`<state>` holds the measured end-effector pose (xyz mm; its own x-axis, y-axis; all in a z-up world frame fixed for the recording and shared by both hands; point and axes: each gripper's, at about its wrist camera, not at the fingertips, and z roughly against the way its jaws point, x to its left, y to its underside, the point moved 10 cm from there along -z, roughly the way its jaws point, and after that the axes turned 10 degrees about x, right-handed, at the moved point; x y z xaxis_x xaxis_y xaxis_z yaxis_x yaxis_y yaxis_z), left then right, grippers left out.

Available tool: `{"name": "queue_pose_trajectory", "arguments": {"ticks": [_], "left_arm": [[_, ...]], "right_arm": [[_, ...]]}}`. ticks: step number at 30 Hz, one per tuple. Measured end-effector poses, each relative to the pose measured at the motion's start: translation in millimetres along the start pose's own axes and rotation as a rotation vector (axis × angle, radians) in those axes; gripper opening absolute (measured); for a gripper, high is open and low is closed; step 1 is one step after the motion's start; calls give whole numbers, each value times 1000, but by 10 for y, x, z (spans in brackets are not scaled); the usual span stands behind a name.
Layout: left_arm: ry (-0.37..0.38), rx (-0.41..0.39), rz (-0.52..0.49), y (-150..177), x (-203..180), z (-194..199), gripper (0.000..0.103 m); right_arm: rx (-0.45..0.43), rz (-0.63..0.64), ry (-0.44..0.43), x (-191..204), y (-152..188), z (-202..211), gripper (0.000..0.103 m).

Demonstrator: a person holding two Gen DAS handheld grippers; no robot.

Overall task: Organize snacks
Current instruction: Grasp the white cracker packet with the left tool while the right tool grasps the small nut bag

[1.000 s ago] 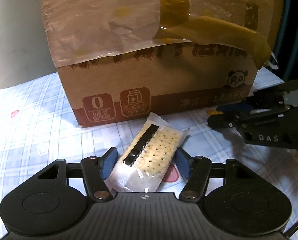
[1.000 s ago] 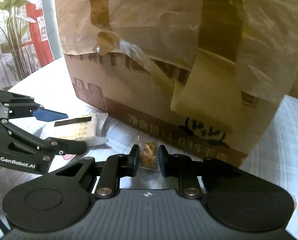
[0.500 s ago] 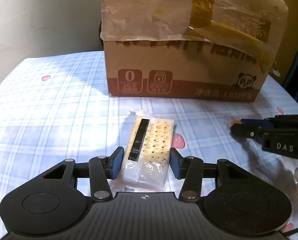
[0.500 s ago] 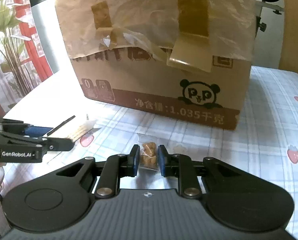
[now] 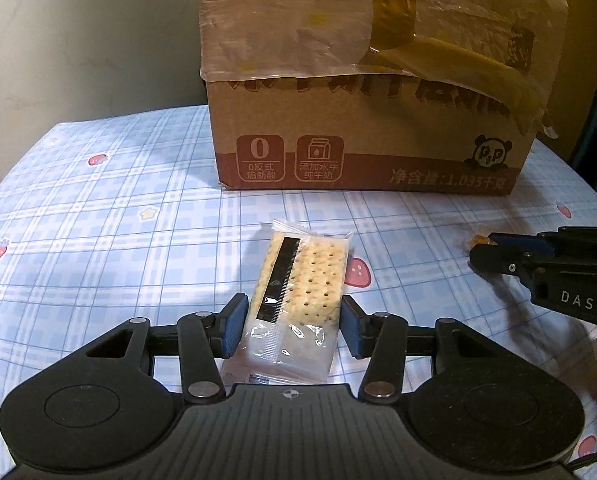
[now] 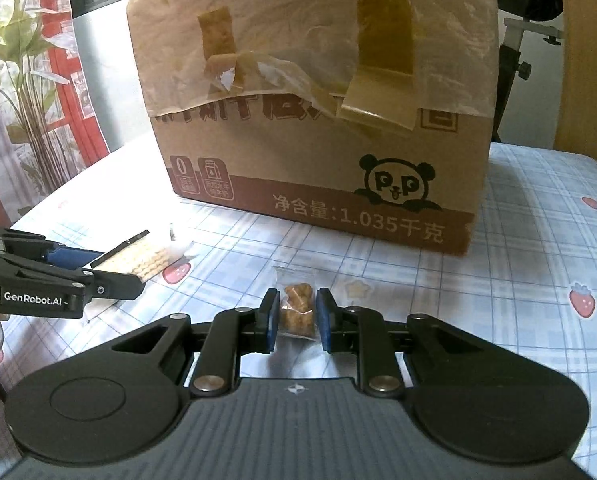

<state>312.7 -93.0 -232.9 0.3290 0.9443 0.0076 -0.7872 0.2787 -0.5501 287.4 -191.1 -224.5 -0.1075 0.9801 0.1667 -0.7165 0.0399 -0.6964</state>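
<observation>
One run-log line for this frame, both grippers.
left gripper: shut on cracker pack | right gripper: shut on small snack bag | cardboard box: behind, on checked tablecloth

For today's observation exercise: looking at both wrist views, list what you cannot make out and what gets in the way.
- Cardboard box contents: both views, closed flaps and taped plastic cover them.
- Cracker packet near end: left wrist view, gripper body hides it.
- Brown snack packet label: right wrist view, too small.
- Box's top lettering: both views, plastic overhang covers it.
</observation>
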Motion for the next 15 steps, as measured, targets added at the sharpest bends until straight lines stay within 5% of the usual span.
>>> {"name": "queue_pose_trajectory", "arguments": {"ticks": [15], "left_arm": [[3,-16,-11,-29,9,-5,51]], "right_arm": [[-9,-4,-6,-2,18,13,21]]}}
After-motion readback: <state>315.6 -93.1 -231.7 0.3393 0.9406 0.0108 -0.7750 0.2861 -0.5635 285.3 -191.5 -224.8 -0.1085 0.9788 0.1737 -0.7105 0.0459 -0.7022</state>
